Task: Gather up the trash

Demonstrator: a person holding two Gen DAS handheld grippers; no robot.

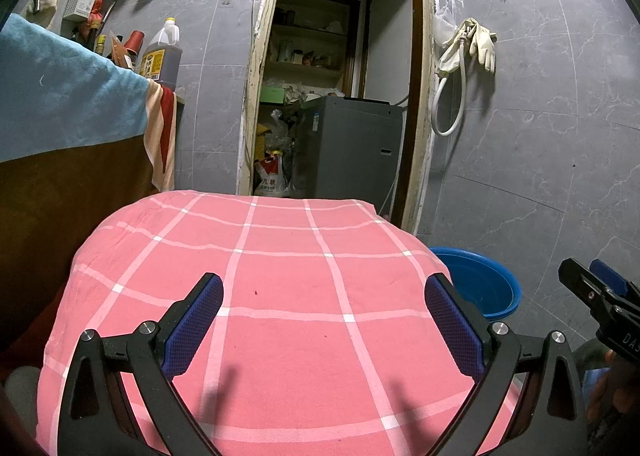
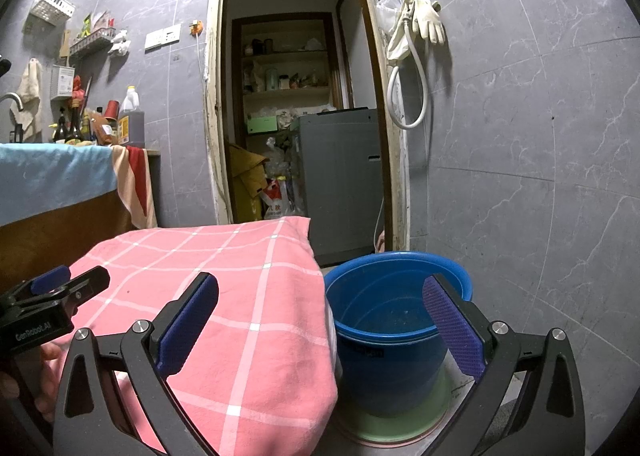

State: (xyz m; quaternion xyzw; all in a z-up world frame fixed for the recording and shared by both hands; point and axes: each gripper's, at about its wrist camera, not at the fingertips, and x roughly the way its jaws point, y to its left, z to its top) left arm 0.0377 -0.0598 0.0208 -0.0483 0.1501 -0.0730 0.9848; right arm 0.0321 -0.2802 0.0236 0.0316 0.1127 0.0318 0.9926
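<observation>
A table under a pink checked cloth [image 1: 280,288] fills the left wrist view, and my left gripper [image 1: 324,278] hangs open above it with nothing between its blue pads. I see only two tiny dark specks [image 1: 256,292] on the cloth, no clear piece of trash. In the right wrist view my right gripper [image 2: 321,278] is open and empty, straddling the cloth's right edge [image 2: 280,316] and a blue bucket [image 2: 384,336]. The bucket stands on the floor on a green dish [image 2: 400,424] and looks empty. Each gripper shows at the other view's edge: right gripper [image 1: 596,292], left gripper [image 2: 60,288].
A counter draped with a blue towel [image 1: 60,96] and crowded with bottles [image 1: 160,56] stands at the left. Behind the table, an open doorway shows a grey washing machine [image 1: 348,148], bags [image 1: 272,172] and shelves. Rubber gloves and a hose [image 1: 468,52] hang on the grey tiled wall.
</observation>
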